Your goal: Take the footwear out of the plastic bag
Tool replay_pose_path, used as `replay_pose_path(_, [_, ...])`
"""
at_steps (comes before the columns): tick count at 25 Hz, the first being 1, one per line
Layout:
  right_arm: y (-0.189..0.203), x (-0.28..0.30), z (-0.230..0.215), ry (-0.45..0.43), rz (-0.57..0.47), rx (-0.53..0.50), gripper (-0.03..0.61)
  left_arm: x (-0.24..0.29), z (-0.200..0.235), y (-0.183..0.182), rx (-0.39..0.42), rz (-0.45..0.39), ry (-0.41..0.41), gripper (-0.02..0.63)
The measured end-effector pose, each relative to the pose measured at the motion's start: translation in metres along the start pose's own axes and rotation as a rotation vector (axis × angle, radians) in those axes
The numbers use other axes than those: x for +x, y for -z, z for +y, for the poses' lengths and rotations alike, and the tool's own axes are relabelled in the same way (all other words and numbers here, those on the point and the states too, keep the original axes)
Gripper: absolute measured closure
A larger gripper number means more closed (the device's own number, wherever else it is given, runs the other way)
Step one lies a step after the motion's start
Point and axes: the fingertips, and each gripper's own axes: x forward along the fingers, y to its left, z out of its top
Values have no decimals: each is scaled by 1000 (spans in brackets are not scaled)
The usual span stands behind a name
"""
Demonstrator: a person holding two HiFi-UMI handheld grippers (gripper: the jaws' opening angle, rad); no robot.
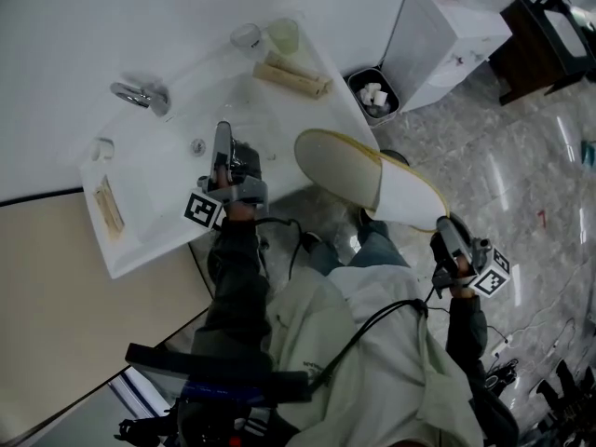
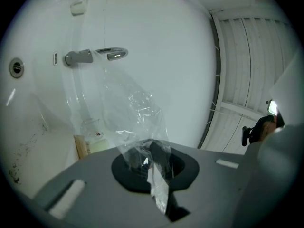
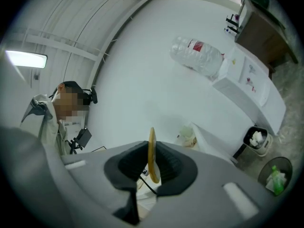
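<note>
A white slipper [image 1: 363, 177] with a yellow-edged sole hangs in the air right of the sink, sole up. My right gripper [image 1: 447, 228] is shut on its heel end. In the right gripper view only the slipper's thin yellow edge [image 3: 152, 152] shows, pinched between the black pads [image 3: 172, 165]. Over the basin, my left gripper [image 1: 222, 140] is shut on a clear plastic bag [image 2: 127, 107]. A crumpled fold of the bag is clamped in the jaws, and the rest rises limp and see-through in front of the white wall.
A white sink counter [image 1: 140, 217] carries a chrome tap [image 1: 140, 94], a cup [image 1: 283, 35] and a rolled beige item [image 1: 293, 75]. A waste bin [image 1: 374, 94] and a white cabinet [image 1: 447, 35] stand on the marble floor. A water bottle [image 3: 197, 56] lies on that cabinet.
</note>
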Motion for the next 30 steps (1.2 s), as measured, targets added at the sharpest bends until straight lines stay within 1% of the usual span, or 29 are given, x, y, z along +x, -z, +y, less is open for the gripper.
replay_pose_path(2, [-8,-14,-1,11,-14,-14,529,4,11,1,-19,17,-3,606])
replay_pose_path(6, [-18,-38,-4,58,-36,-48,529,11,34,-1,-63,26,-7,606])
replay_pose_path(11, [-24,-70,-3,93,-78,-53,529,24,57,13,-110,101,3,606])
replay_pose_path(14, [-31,-79,-1,86,-131,-44,529,33,72,34,-138,193,-3,606])
replay_pose_path(16, [-35,-74,0,76,-167,-34,529,38,87,54,-141,271,-29,606])
replay_pose_path(18, [-33,-62,-5,84,-187,-24,529,40,104,77,-138,336,-64,606])
replay_pose_path(20, [-27,-46,-18,110,-198,0,529,42,124,99,-114,404,-115,606])
replay_pose_path(21, [-22,-35,-25,124,-205,22,529,42,134,111,-93,445,-154,606])
replay_pose_path(23, [-10,-6,-38,141,-216,85,529,42,151,133,-46,535,-231,606])
replay_pose_path(24, [-2,10,-44,146,-216,124,529,43,155,144,-16,584,-255,606])
replay_pose_path(27, [26,51,-63,146,-183,216,528,44,163,169,108,737,-297,606])
replay_pose_path(28, [34,63,-68,141,-168,234,527,44,165,173,150,775,-311,606])
replay_pose_path(30, [45,81,-76,127,-158,269,528,46,168,178,205,815,-337,603])
